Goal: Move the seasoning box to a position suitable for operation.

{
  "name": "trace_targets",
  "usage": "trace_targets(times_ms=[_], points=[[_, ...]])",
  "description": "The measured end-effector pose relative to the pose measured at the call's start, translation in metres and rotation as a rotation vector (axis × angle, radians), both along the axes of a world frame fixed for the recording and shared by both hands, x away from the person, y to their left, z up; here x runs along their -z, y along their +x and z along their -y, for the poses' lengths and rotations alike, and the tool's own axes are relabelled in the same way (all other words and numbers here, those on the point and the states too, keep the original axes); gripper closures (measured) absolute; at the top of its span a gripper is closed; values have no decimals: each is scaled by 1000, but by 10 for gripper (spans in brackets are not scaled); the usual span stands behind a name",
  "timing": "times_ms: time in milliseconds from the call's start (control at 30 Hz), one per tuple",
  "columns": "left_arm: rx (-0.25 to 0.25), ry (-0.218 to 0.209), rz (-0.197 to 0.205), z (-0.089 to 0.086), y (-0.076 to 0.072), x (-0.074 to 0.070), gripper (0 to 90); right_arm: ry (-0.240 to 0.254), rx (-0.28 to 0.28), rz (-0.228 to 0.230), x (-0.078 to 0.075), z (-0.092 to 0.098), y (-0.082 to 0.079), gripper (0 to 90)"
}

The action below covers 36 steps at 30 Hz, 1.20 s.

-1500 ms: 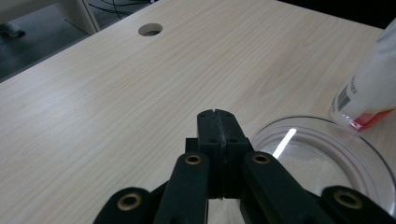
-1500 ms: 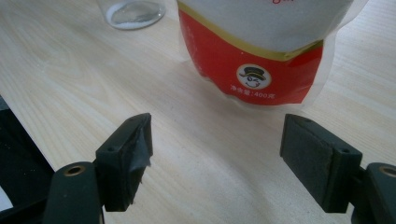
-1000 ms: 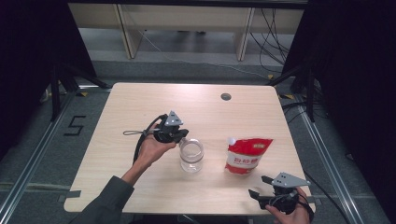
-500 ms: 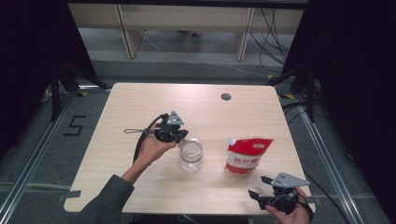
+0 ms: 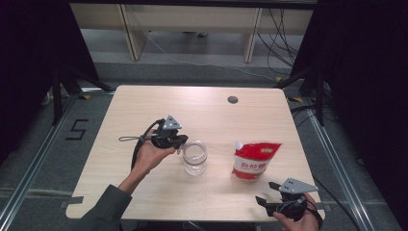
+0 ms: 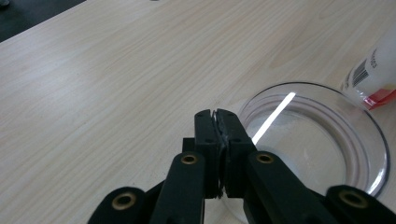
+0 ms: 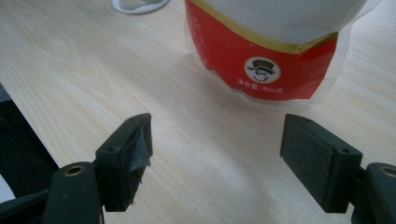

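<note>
Pressed together on nothing, the jaws of the left gripper (image 6: 218, 122) hover at the rim of the clear jar (image 5: 195, 157), mid-tabletop (image 5: 144, 106). Those of the right gripper (image 7: 217, 140) stand spread, facing the red pouch (image 5: 253, 160) beside the jar. Judging by this, the pouch grab comes next: advance, then close squarely.

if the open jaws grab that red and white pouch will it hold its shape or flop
The pouch stands upright and looks bulging, so it probably holds weight. Its glossy film likely dents under a squeeze and may be slippery. Grabbed high, it might sag or tip.
</note>
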State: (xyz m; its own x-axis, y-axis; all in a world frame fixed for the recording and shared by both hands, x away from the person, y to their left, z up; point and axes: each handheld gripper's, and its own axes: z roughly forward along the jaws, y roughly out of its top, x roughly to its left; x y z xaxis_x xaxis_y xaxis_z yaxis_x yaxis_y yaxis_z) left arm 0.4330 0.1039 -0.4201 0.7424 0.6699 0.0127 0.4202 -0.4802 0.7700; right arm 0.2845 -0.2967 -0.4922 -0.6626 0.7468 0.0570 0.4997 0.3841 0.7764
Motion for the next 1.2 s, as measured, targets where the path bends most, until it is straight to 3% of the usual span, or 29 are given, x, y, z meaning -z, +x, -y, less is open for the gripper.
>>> trace_targets(times_ms=[33,67,100,233,333,367,400,433,467,533,567,633,667,800,833,900,1067,1100,1133,1200], points=[[1,2,16,-2,0,0,862,3,0,-2,0,0,0,263],[-18,-38,28,-6,0,-1,848,4,2,-7,0,0,0,262],[-18,-38,28,-6,0,-1,843,4,2,-7,0,0,0,262],[-62,-122,72,-21,-3,-7,830,4,0,-6,0,0,0,263],[-83,-150,74,-33,-6,-4,803,1,0,-7,0,0,0,263],[-79,-124,70,-38,-7,-1,789,12,15,-26,0,-1,-1,263],[-99,-132,73,-41,-9,3,782,9,8,-19,0,-1,-1,263],[-84,-120,68,-46,-10,7,773,10,9,-19,0,-1,-1,263],[-89,-142,61,-47,-11,11,767,10,8,-19,0,-1,-1,263],[-74,-128,43,-54,-13,21,741,10,11,-24,0,-1,-1,263],[-81,-159,30,-54,-14,27,731,9,7,-18,0,-1,0,263],[-71,-132,33,-56,-17,34,714,2,5,-5,0,0,1,263],[-50,-118,37,-54,-18,41,691,2,7,-4,1,1,1,263],[-38,-108,38,-49,-20,48,650,3,1,-11,1,0,1,263],[-45,-123,39,-46,-20,50,635,4,3,-22,1,-1,0,263],[-27,-106,41,-41,-18,54,620,-1,-1,-11,1,0,1,263],[-33,-108,56,-34,-14,58,634,-3,-2,-10,1,0,0,263],[-14,-101,66,-34,-12,59,634,-3,-2,-10,1,0,0,263],[-27,-117,61,-31,-12,61,639,-2,-3,-11,1,0,0,263],[-26,-103,58,-30,-10,63,659,2,-5,-17,1,0,0,263]])
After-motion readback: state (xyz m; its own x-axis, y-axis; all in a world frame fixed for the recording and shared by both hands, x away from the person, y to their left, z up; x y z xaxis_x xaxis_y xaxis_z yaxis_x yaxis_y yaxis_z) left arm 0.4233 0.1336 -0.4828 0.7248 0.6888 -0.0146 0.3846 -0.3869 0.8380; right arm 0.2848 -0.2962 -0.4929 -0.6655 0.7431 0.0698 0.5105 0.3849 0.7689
